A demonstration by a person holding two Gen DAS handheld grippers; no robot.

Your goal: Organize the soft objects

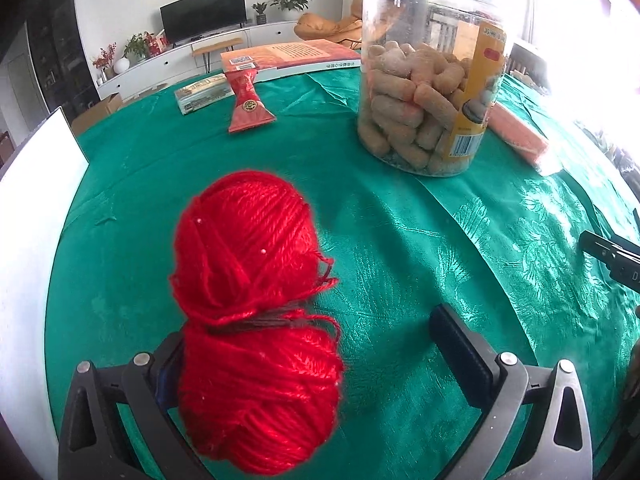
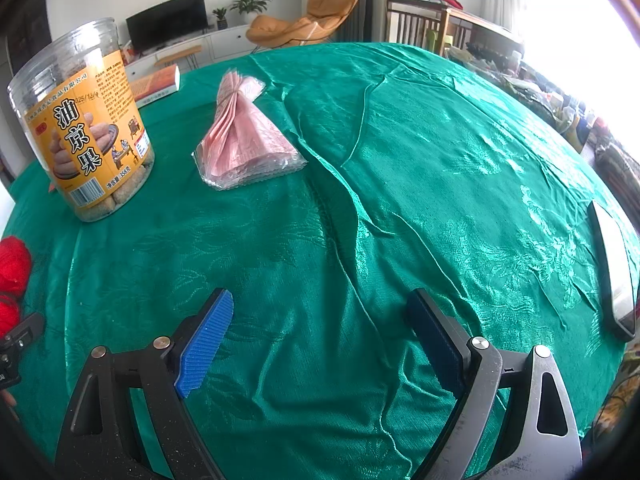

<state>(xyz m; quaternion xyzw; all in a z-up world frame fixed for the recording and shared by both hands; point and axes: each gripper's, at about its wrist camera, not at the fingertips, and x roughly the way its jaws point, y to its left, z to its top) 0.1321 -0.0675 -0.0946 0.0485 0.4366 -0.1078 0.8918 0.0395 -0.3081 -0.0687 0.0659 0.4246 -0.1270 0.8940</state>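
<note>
A red yarn skein (image 1: 248,312), tied round its middle, lies on the green tablecloth (image 1: 400,240). Its near half rests between the fingers of my left gripper (image 1: 310,328), which is open. The yarn covers most of the left finger, and a wide gap separates it from the right pad (image 1: 460,352). In the right wrist view the yarn (image 2: 12,272) shows at the left edge. My right gripper (image 2: 322,300) is open over bare cloth with nothing between its blue pads (image 2: 208,340). A flat pink pack of bags (image 2: 244,140) lies beyond it.
A clear snack jar (image 1: 424,92) with an orange label stands mid-table. Beyond it lie a red packet (image 1: 248,100), a small box (image 1: 202,94) and a book (image 1: 292,58). A white board (image 1: 28,240) stands at the left. A dark flat device (image 2: 614,272) lies near the right edge.
</note>
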